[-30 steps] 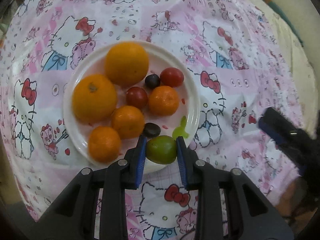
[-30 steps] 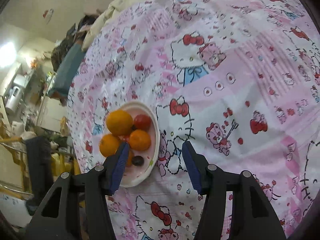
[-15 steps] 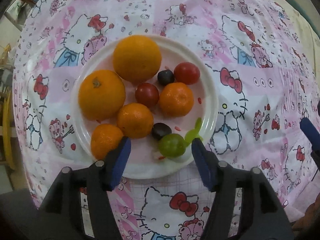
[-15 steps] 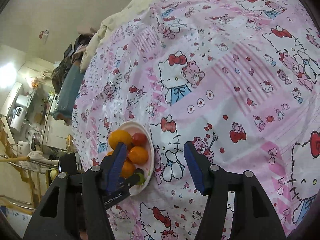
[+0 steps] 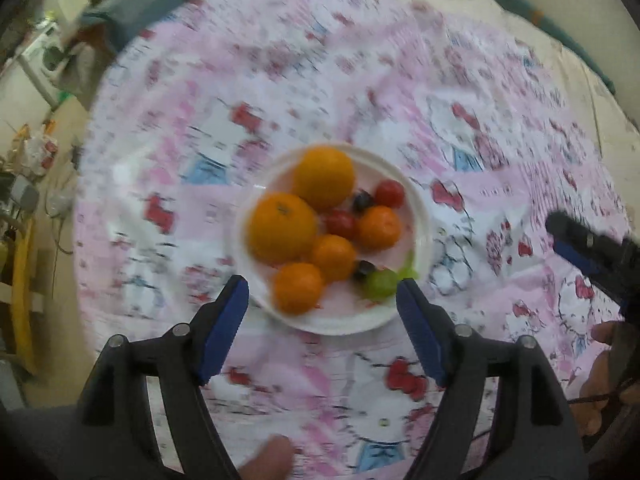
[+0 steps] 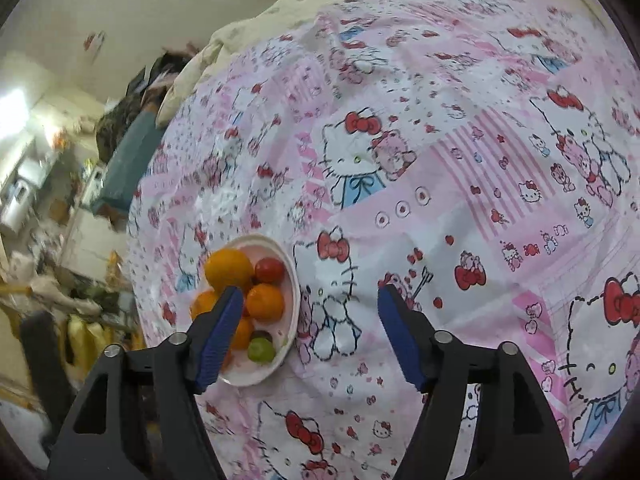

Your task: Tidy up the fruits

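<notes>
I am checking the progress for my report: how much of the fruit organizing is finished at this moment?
Done, as it looks: the oranges, tomatoes, dark fruits and the green fruit all lie on the white plate, and no fruit shows loose on the pink cloth. In hand: nothing. The left gripper and right gripper are both open and empty. Left: no fruit shows off the plate, so perhaps nothing; the left view is blurred.

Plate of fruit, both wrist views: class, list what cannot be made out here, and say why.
- Left wrist view: motion blur smears the plate; the small dark fruits' kind is unreadable.
- Right wrist view: the right tool's left finger covers several oranges.
- Left wrist view: right tool cut off by the edge.
</notes>
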{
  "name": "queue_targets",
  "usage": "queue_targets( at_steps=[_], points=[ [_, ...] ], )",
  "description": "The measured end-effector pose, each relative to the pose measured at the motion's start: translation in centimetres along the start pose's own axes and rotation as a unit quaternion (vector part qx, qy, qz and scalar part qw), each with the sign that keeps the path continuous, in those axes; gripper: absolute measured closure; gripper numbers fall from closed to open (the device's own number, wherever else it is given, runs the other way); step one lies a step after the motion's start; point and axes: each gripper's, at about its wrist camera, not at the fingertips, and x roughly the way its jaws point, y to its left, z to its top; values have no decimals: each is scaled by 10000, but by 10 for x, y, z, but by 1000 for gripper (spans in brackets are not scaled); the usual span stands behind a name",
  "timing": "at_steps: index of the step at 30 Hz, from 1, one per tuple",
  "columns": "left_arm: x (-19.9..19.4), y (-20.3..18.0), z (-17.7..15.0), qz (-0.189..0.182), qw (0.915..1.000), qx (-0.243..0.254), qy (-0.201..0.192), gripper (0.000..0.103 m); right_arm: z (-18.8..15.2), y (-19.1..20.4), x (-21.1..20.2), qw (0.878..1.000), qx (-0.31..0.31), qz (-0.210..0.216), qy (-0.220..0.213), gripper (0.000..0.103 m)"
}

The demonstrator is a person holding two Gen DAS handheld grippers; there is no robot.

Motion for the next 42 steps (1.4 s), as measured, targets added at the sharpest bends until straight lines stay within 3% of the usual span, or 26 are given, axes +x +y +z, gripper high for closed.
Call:
queue_targets(
  at_steps=[5, 12, 16, 23, 27, 31, 35, 42],
  points=[
    [-32, 40, -14, -13, 9984, -176, -545, 23, -21, 28, -12, 9981, -587, -16, -162, 14],
    [-68, 68, -44, 89, 9936, -66, -1121, 22, -56, 55, -34, 9926, -1062, 12, -588, 2],
    [-80, 84, -64, 56, 9868, -307, -1587, 19, -77, 65, -41, 9888, -1242, -170, -805, 2],
    [-77, 90, -88, 126, 9854, -342, -1664, 18, -111, 83, -55, 9775, -1638, -398, -1271, 0],
    [-77, 84, -98, 172, 9850, -138, -1710, 0, -130, 88, -54, 9733, -1760, -517, -1383, 0],
    [-78, 79, -101, 200, 9836, -18, -1794, 0, -138, 94, -48, 9666, -1962, -777, -1453, 0],
    [-78, 77, -101, 345, 9807, -21, -1924, 0, -137, 96, -44, 9663, -1963, -738, -1490, 0],
    [-75, 72, -101, 210, 9824, 45, -1857, 0, -140, 104, -37, 9627, -2121, -796, -1479, 0]
  ],
)
